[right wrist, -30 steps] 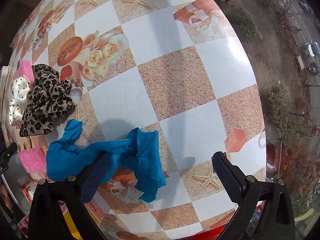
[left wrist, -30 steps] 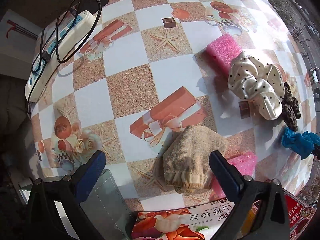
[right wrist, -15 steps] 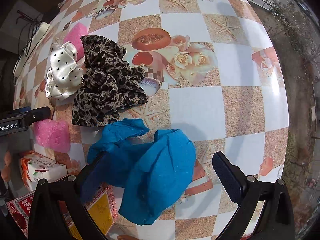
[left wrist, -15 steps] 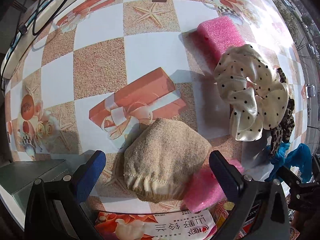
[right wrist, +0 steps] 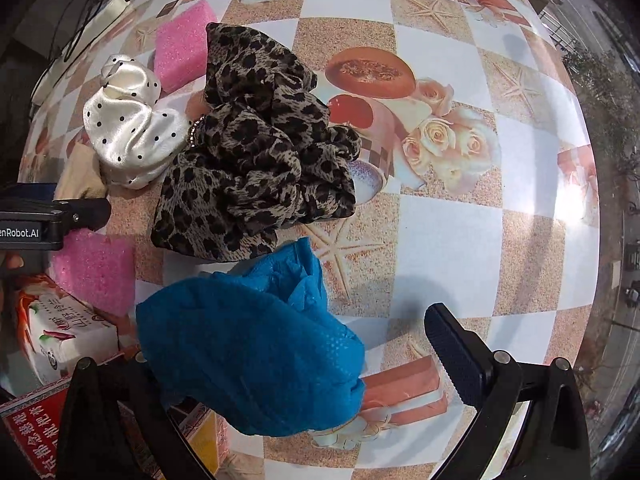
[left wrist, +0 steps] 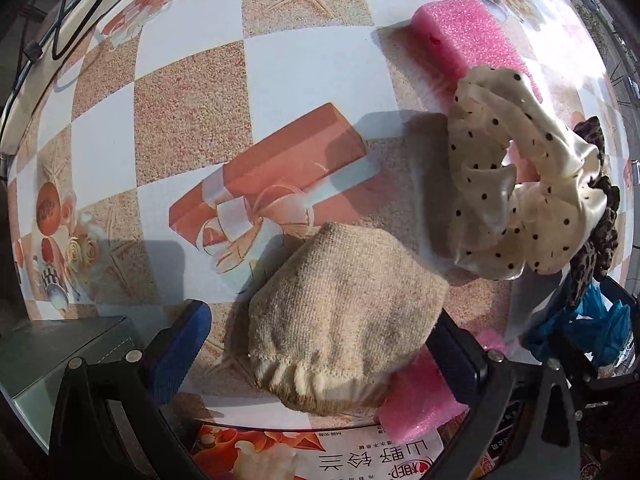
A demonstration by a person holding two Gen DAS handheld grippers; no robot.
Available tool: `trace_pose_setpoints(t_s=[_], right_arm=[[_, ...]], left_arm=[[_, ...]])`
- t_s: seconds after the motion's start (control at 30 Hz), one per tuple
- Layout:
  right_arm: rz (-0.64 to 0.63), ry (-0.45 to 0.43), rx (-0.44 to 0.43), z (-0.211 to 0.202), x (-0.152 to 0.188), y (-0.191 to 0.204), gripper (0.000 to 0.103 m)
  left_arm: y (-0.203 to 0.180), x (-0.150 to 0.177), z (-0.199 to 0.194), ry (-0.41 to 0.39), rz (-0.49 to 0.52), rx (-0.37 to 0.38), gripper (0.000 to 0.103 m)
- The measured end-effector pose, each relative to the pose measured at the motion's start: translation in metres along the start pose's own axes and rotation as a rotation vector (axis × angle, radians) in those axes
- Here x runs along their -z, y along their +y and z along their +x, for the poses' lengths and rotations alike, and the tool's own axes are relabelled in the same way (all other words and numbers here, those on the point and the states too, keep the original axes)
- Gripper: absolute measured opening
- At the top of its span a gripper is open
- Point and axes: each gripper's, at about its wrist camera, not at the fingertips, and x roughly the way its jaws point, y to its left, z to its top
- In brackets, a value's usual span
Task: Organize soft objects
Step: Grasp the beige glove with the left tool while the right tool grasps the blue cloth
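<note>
Left gripper [left wrist: 320,344]: we have closed in since half a second ago; jaws spread wide, the beige knit cloth [left wrist: 344,320] now fills the gap, right finger against its edge and a pink sponge [left wrist: 420,396].

Right gripper [right wrist: 288,344]: released too, blue cloth [right wrist: 252,356] draped over our left finger, nearer than before; leopard scrunchie [right wrist: 256,168] just ahead.

"enRobot.AI", cut off at the frame edge, is printed in white on the black body of the left gripper [right wrist: 48,224], seen in the right wrist view. Beneath that gripper, upside-down Chinese characters "山野" are printed on a white packet [left wrist: 360,458]. Below the packet, white Chinese characters are carried on a red box [right wrist: 28,436]; they cannot be read with certainty.
</note>
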Motion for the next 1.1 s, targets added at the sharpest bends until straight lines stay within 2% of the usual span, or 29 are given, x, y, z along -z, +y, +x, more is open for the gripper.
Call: trace_pose_setpoints(t_s=[0.13,0.17,0.2,0.23,0.27,0.3,0.33,0.37,0.4,0.47,0.6,0.73,0.93,1.1], right_arm=[[-0.075,0.006,-0.006,0.0,-0.007,0.022,0.099],[-0.081,0.017,0.007,0.001,-0.005,0.026,0.085],[-0.084,0.021,0.023,0.001,-0.004,0.03,0.076],[-0.081,0.022,0.012,-0.001,-0.001,0.033,0.067],[-0.078,0.023,-0.001,-0.003,-0.002,0.046,0.06],[-0.08,0.03,-0.011,-0.002,-0.006,0.044,0.047],[-0.081,0.038,-0.026,-0.004,-0.006,0.045,0.04],[-0.076,0.037,-0.035,-0.006,-0.008,0.048,0.036],[-0.069,0.03,-0.039,-0.011,-0.01,0.048,0.033],[-0.04,0.012,-0.061,-0.021,-0.028,0.05,0.033],[0.044,-0.025,-0.109,-0.05,-0.029,0.032,0.033],[0.107,-0.054,-0.14,-0.061,-0.027,0.013,0.033],[0.145,-0.106,-0.165,-0.085,-0.033,0.001,0.033],[0.158,-0.137,-0.179,-0.102,-0.027,0.016,0.033]], left_arm=[[-0.018,-0.021,-0.01,-0.009,-0.003,0.002,0.1],[-0.02,-0.022,-0.009,-0.016,-0.002,0.002,0.096],[-0.021,-0.022,-0.01,-0.026,0.004,0.001,0.093],[-0.024,-0.02,-0.014,-0.04,0.013,0.001,0.085],[-0.025,-0.019,-0.018,-0.058,0.024,0.0,0.073],[-0.027,-0.018,-0.023,-0.075,0.036,-0.002,0.064],[-0.028,-0.018,-0.026,-0.083,0.045,-0.001,0.047],[-0.028,-0.018,-0.028,-0.088,0.048,0.0,0.036],[-0.027,-0.018,-0.032,-0.1,0.043,0.002,0.035],[-0.024,-0.015,-0.045,-0.148,0.024,-0.002,0.032],[-0.019,-0.006,-0.079,-0.261,-0.001,-0.052,0.032],[-0.015,0.003,-0.113,-0.341,-0.02,-0.054,0.032],[-0.012,0.036,-0.139,-0.412,0.013,-0.055,0.032],[-0.017,0.068,-0.147,-0.417,0.049,-0.049,0.032]])
